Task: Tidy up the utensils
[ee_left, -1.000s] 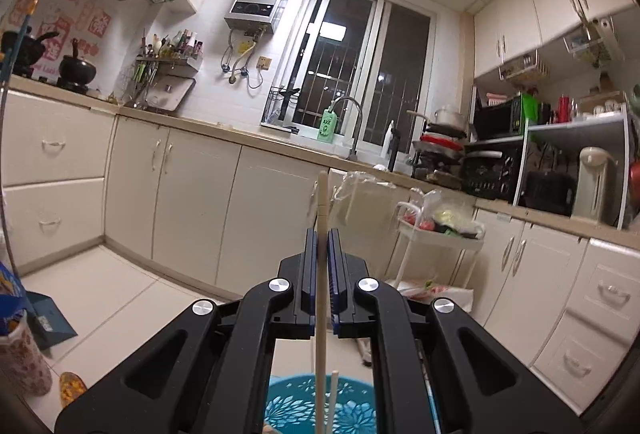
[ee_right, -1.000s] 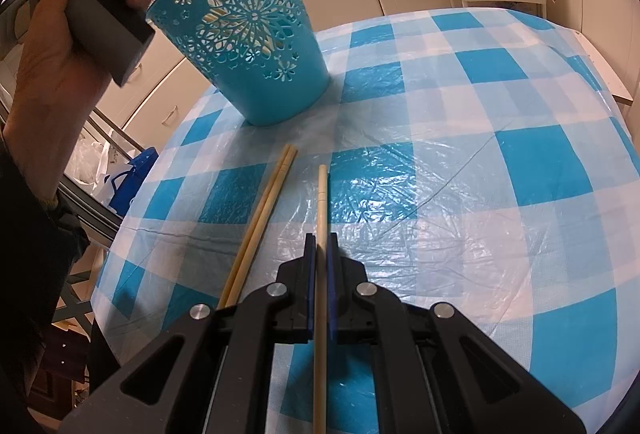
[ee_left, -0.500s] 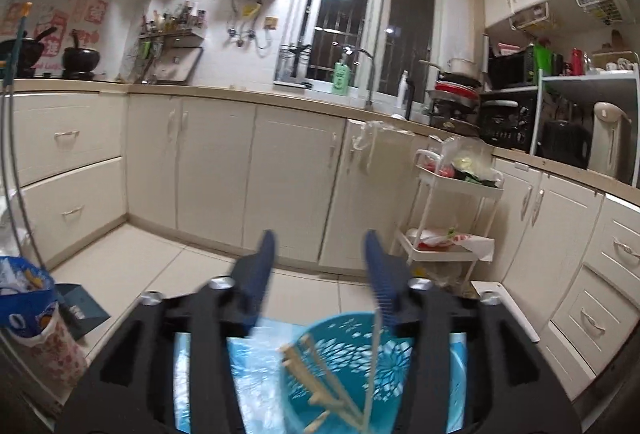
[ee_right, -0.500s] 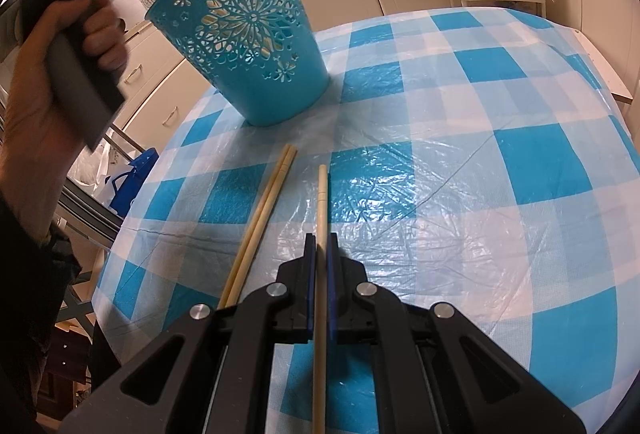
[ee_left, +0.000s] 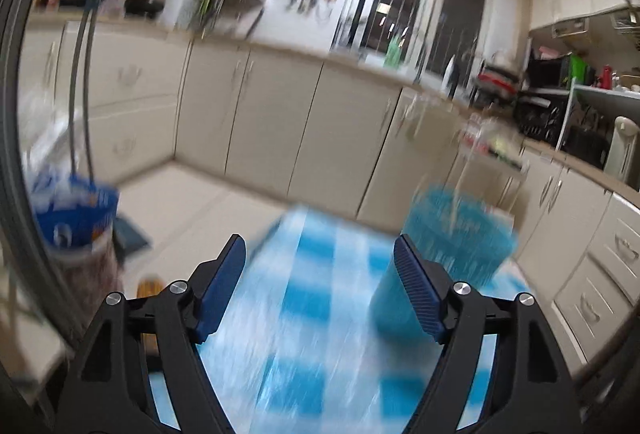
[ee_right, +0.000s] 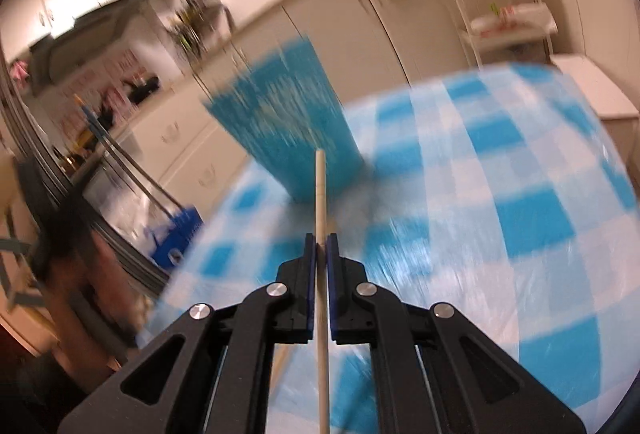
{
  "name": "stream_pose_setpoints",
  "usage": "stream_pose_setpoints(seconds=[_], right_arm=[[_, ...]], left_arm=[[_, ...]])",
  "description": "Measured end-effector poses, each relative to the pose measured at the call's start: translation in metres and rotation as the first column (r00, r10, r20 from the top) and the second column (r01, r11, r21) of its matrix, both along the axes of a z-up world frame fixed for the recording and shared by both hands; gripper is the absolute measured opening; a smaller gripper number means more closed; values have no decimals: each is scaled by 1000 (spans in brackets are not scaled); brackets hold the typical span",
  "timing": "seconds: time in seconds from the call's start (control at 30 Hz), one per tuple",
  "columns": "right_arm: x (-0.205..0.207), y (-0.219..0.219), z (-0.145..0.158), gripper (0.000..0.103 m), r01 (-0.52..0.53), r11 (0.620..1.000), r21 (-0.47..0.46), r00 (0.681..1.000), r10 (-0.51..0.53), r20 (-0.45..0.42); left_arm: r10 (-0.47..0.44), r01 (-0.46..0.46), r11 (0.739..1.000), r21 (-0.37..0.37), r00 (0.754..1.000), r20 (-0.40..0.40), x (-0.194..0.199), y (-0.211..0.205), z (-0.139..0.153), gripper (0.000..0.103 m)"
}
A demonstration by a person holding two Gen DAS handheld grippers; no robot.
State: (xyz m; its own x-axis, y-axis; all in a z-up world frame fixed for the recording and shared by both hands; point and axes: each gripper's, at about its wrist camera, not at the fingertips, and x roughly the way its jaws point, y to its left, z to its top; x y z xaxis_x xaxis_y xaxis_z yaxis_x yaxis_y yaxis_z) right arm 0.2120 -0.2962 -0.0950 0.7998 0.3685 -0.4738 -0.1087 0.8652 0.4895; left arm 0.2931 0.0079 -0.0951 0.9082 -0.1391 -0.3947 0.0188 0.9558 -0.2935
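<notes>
Both views are motion-blurred. My left gripper (ee_left: 320, 248) hangs over the blue-checked table (ee_left: 308, 294); its jaws are opening and nothing is between them. The turquoise cut-out basket (ee_left: 456, 238) stands to its right with pale chopsticks poking out of the top. In the right wrist view my right gripper (ee_right: 321, 244) is shut on a pale wooden chopstick (ee_right: 320, 189), raised above the cloth, its tip pointing at the same basket (ee_right: 280, 125). A person's arm (ee_right: 80, 298) shows blurred at the lower left.
The table's far edge (ee_left: 304, 211) drops to the tiled floor. A blue bag (ee_left: 76, 213) sits on the floor at the left. Cream cabinets (ee_left: 280, 121) line the far wall, and a white trolley (ee_right: 512, 21) stands beside the table.
My left gripper released its chopstick over the basket, opened wide and swung down and left of the basket. My right gripper lifted its chopstick off the cloth, leaving the other pair behind.
</notes>
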Motion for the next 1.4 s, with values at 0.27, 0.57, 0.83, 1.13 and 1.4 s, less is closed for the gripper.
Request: stream_pose_setpoints(seconds=[0.27,0.57,0.83,1.13,1.4], right_arm=[[46,15,128,5,-7,1000,7,947,5,321],[116,41,169,5,23,998,-54,923,-1,386],[74,-18,46,35,206,969,-134,974,-217,-67],[73,-26,-49,35,267,894,-360,851,-394,-347],[69,-26,-52,17,207,894,-397,881,-347,-322]], left_arm=[[-20,1,987,-161,993,-116,-4,25,-58,73],[-39,9,973,-232,991,-125,0,33,-66,73],[-51,18,967,-255,991,-123,2,34,-67,73],[-50,16,965,-263,991,-123,3,36,-68,74],[-52,18,963,-269,991,-123,2,36,-68,74]])
